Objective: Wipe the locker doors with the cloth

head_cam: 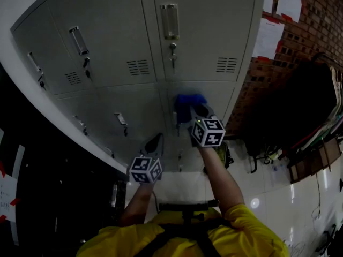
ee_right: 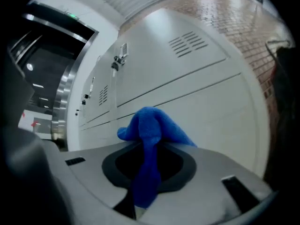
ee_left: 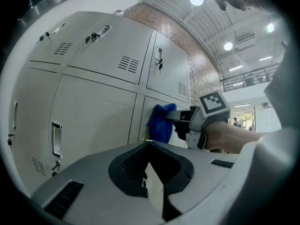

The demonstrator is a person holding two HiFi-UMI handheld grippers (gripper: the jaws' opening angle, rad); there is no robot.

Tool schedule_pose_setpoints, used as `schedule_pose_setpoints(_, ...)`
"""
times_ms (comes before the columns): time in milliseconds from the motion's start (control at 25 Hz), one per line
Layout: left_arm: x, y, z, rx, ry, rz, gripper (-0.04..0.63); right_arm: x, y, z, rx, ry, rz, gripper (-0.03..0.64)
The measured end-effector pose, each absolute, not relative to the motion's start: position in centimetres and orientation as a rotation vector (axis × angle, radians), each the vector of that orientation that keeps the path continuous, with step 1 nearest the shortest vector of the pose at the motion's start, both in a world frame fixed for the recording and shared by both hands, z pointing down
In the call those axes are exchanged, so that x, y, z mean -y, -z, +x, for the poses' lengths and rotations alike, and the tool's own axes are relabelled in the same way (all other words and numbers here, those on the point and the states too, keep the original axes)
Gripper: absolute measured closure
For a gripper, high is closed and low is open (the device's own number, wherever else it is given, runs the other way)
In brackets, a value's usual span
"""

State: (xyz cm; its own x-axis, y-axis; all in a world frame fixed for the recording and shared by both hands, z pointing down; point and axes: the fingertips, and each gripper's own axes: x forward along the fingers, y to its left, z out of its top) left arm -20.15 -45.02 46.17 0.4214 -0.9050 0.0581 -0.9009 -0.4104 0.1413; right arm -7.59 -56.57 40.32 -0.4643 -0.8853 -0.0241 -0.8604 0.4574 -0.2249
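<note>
right gripper [head_cam: 193, 111] presses blue cloth [ee_right: 149, 139] against grey locker door [head_cam: 218, 92].

blue cloth [ee_right: 150, 139], pale grey locker doors [head_cam: 209, 31], black-and-white patterned marker cubes [head_cam: 208, 131], yellow sleeves [head_cam: 252, 224]; red-brown brick wall [head_cam: 262, 84]

Blue cloth [head_cam: 188, 100]: from the head view its lower part sits behind the right gripper [head_cam: 194, 113]. In the right gripper view its tail drops between the jaws and out of sight.
Right gripper's jaw ends: buried under the cloth in both views.
Locker bank [head_cam: 107, 47]: cut off by the head view's top edge.
Papers on the brick wall [head_cam: 268, 36]: print too small to read.
Dark heap by the wall [head_cam: 305, 106]: too dim to name.
Figures in the far hall [ee_left: 235, 121]: tiny, no detail.
</note>
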Motion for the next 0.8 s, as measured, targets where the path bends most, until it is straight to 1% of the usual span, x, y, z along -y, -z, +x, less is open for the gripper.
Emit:
schedule_pose_setpoints(120, 45.1, -46.0, -19.1, 1.575, 0.060, 2.551, 0.595, 57.0, -41.1, 3.3, -2.380, 0.303, -1.766, 0.546)
schedule_pose_setpoints(200, 45.2, -46.2, -18.5, 1.547, 0.056, 2.560, 0.595, 57.2, -41.3, 9.0, -2.279, 0.319, -1.871, 0.546)
schedule_pose_setpoints(280, 45.2, -46.4, -17.7, 1.525, 0.043, 2.566, 0.595, 57.1, -41.3, 11.7, -2.222, 0.330, -1.924, 0.545)
schedule_pose_setpoints(360, 45.2, -46.2, -16.9, 1.504, 0.039, 2.587, 0.595, 57.1, -41.3, 12.2, -2.209, 0.353, -1.914, 0.546)
schedule_pose_setpoints(440, 45.2, -46.0, -16.6, 1.501, 0.036, 2.599, 0.595, 56.7, -41.0, 11.2, -2.223, 0.353, -1.864, 0.545)
schedule_pose_setpoints(520, 45.0, -46.1, -16.7, 1.515, 0.027, 2.591, 0.595, 55.8, -40.7, 7.8, -2.290, 0.345, -1.737, 0.545)
schedule_pose_setpoints(720, 44.2, -47.0, -18.8, 1.578, 0.018, 2.542, 0.595, 55.2, -43.7, -8.5, -2.646, 0.366, -1.385, 0.545)
schedule_pose_setpoints(800, 43.6, -47.2, -19.8, 1.612, 0.021, 2.515, 0.595, 56.2, -45.4, -12.6, -2.711, 0.367, -1.359, 0.545)
